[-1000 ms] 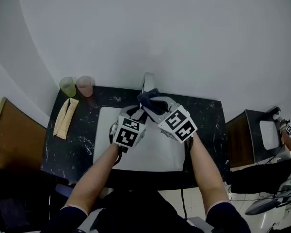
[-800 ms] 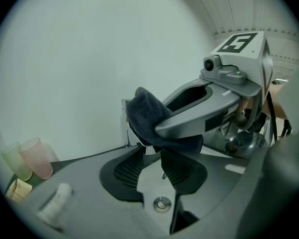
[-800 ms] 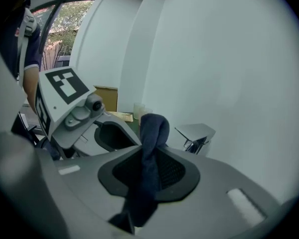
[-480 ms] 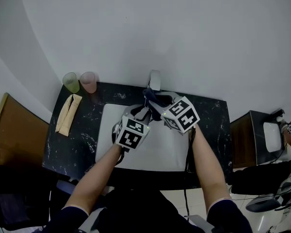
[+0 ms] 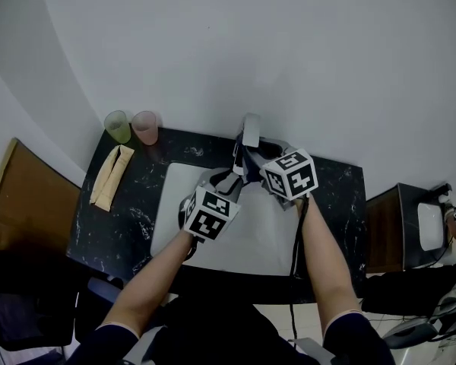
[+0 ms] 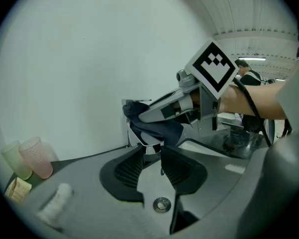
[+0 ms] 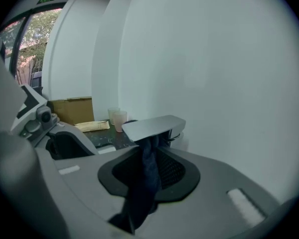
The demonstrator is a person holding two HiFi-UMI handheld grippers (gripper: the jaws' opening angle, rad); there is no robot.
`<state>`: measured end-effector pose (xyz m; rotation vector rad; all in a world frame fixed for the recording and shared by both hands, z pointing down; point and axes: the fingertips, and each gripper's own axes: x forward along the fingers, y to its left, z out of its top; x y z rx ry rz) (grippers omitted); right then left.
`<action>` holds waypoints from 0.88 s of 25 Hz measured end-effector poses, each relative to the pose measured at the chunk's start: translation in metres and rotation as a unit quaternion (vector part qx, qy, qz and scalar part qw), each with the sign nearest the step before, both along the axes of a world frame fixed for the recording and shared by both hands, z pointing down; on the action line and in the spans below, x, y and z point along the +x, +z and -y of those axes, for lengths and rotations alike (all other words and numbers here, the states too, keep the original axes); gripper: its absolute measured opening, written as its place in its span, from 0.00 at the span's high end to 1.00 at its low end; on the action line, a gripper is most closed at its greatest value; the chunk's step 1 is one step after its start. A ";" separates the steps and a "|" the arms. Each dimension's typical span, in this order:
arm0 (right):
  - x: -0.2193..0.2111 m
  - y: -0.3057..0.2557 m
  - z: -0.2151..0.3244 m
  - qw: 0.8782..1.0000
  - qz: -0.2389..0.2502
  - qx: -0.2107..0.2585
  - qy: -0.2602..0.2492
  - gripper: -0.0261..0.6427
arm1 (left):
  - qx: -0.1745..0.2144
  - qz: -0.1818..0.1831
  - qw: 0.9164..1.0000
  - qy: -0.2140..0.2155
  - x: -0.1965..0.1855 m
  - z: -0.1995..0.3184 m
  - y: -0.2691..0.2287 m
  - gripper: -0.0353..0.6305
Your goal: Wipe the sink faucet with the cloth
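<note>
Wiping starts at the back of the white sink basin (image 5: 175, 211), where the head view shows the dark blue cloth (image 5: 242, 160) bunched against the chrome sink faucet (image 5: 250, 130). In the left gripper view, I have the left gripper (image 6: 152, 151) clenched on the spout tip. In the right gripper view, the right gripper (image 7: 150, 151) grasps the cloth under the faucet's flat head. My judgement: keep the spout steady and drag the cloth firmly along the metal.
</note>
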<state>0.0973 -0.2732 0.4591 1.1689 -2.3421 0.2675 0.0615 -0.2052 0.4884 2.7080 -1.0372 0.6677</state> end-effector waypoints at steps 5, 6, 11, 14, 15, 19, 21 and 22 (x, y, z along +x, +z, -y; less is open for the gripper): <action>0.004 0.000 0.009 0.999 0.032 -0.006 0.012 0.84 | 0.001 -0.001 1.000 -0.002 -0.001 0.000 0.000 0.78; 0.004 0.000 0.009 0.999 0.037 -0.007 0.012 0.84 | 0.001 -0.002 1.000 -0.002 -0.001 0.001 -0.001 0.78; 0.002 -0.001 0.006 1.000 0.022 -0.007 -0.003 0.84 | -0.004 0.000 1.000 0.003 0.001 0.001 0.000 0.77; -0.004 -0.001 -0.003 1.000 0.004 -0.010 -0.029 0.84 | -0.005 0.001 1.000 0.005 0.003 0.000 0.001 0.77; -0.006 -0.001 -0.006 0.999 0.001 -0.012 -0.038 0.84 | -0.005 0.001 1.000 0.006 0.004 0.000 0.001 0.77; -0.017 -0.002 -0.021 0.997 -0.007 -0.020 -0.068 0.84 | -0.003 0.000 1.000 0.006 0.003 0.000 0.000 0.77; -0.022 -0.002 -0.030 0.996 -0.012 -0.024 -0.085 0.84 | -0.004 -0.001 1.000 0.004 0.002 0.000 0.000 0.77; -0.025 -0.002 -0.035 0.995 -0.014 -0.025 -0.094 0.84 | -0.005 -0.001 1.000 0.002 0.002 0.000 0.000 0.77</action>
